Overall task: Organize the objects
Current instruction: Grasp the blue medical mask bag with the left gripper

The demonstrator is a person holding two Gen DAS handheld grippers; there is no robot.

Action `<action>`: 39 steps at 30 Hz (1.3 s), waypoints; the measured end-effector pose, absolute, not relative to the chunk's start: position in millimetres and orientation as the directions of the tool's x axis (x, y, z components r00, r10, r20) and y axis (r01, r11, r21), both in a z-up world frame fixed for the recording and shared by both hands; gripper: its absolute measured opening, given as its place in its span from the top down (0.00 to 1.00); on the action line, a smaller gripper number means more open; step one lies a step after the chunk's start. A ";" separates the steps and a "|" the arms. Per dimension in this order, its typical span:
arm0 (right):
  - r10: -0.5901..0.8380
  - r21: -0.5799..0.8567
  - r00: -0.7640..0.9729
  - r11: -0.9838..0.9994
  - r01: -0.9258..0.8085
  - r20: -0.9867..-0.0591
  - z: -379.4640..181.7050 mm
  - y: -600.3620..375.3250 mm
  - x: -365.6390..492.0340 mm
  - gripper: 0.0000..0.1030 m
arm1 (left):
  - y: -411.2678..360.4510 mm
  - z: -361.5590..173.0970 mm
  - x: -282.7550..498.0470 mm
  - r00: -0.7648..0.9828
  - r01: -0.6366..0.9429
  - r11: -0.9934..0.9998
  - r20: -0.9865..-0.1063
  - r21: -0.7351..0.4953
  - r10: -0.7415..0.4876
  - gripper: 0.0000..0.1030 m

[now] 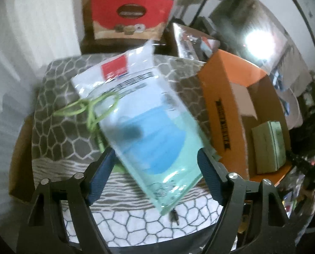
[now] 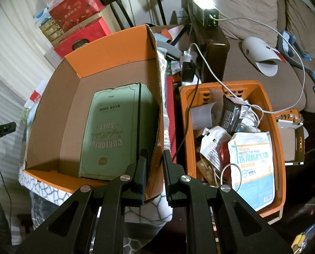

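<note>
A clear plastic pack of blue masks (image 1: 151, 124) lies tilted on the grey patterned blanket (image 1: 58, 127), blurred. My left gripper (image 1: 156, 158) is open, its blue pads on either side of the pack's near end. A green cord (image 1: 89, 110) lies beside the pack. The orange cardboard box (image 1: 227, 97) stands to the right and holds a green tissue pack (image 1: 269, 146). In the right wrist view my right gripper (image 2: 154, 158) has its jaws narrowly apart, astride the box wall (image 2: 157, 105), next to the tissue pack (image 2: 113, 131).
An orange plastic crate (image 2: 278, 148) full of mask packs, wrappers and cables stands right of the box. Red gift boxes (image 1: 132, 10) are stacked behind. A sofa (image 2: 252, 10) with a lamp, charger and cables lies at the back right.
</note>
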State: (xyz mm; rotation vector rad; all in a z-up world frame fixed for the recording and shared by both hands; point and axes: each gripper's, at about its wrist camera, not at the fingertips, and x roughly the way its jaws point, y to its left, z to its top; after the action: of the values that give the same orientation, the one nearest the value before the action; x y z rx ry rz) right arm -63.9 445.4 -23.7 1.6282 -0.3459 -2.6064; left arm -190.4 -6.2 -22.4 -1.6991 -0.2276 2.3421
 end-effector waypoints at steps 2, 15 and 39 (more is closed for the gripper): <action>-0.158 0.215 -0.445 -0.973 -0.079 -0.882 -23.7 445.4 -64.0 0.87 | -17.7 -30.9 -190.9 -0.289 -0.084 -0.957 -0.912 -0.278 0.291 0.34; -0.146 0.206 -0.437 -0.974 -0.092 -0.887 -26.3 444.3 -63.4 0.87 | -56.6 -92.0 -191.5 -0.259 0.017 -0.848 -0.822 -0.529 0.507 0.51; -0.142 0.202 -0.433 -0.975 -0.096 -0.890 -27.1 444.0 -62.3 0.87 | -59.7 -85.4 -205.2 -0.325 0.038 -0.734 -0.703 -0.678 0.633 0.85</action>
State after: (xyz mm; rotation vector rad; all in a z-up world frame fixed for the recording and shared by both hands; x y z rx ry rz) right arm -62.3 444.0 -27.1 1.6578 -0.3488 -2.6133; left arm -205.2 -59.7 -85.4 -1.5296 -0.8593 2.1107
